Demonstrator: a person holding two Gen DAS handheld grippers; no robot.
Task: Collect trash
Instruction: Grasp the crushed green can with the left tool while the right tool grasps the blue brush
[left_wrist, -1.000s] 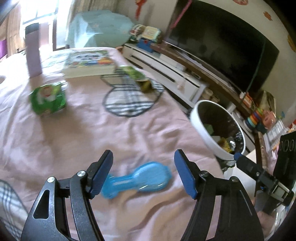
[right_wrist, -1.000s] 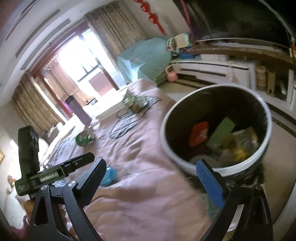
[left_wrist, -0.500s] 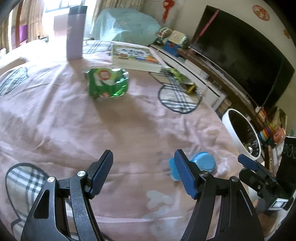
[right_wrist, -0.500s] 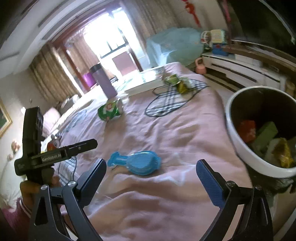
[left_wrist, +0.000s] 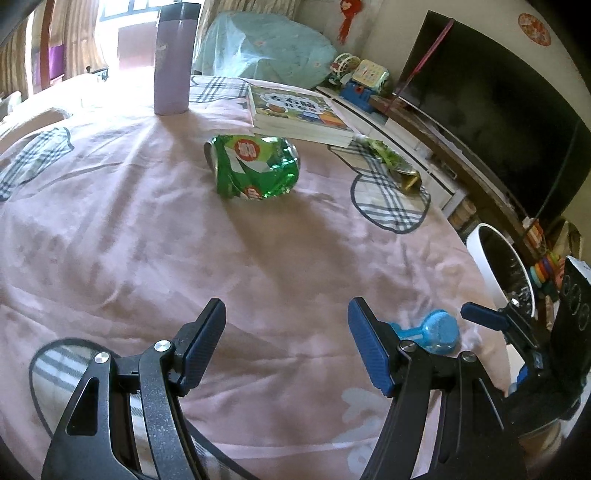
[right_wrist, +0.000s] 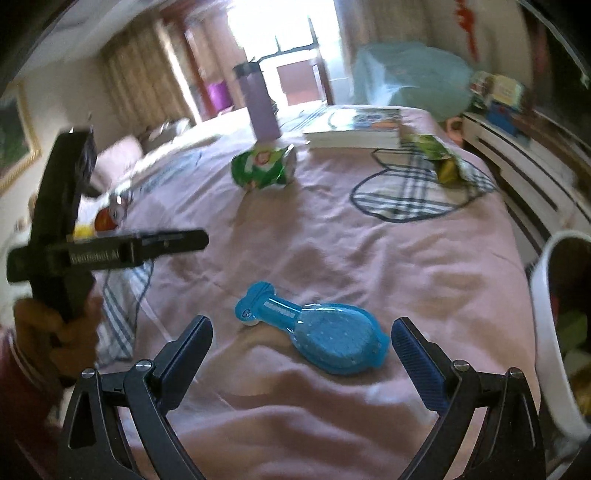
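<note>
1. You face a pink bedspread (left_wrist: 147, 236) with a white bin (right_wrist: 546, 332) at its right edge
2. Your crushed green can (left_wrist: 255, 166) lies mid-bed, near the book (left_wrist: 295, 110)
3. The blue blister pack (right_wrist: 314, 328) lies just ahead of your right gripper (right_wrist: 301, 350), jaws wide, empty
4. Your left gripper (left_wrist: 286, 339) gapes over bare cloth

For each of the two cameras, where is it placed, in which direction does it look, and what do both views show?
Left wrist: sits on the left gripper, looks down across the pink bedspread toward the green can; its open fingers and the right gripper show.
Right wrist: sits on the right gripper, looks down at the blue package; its open fingers, the left gripper and a hand show.
Shared: can, blue package, book, purple bottle, white bin.
</note>
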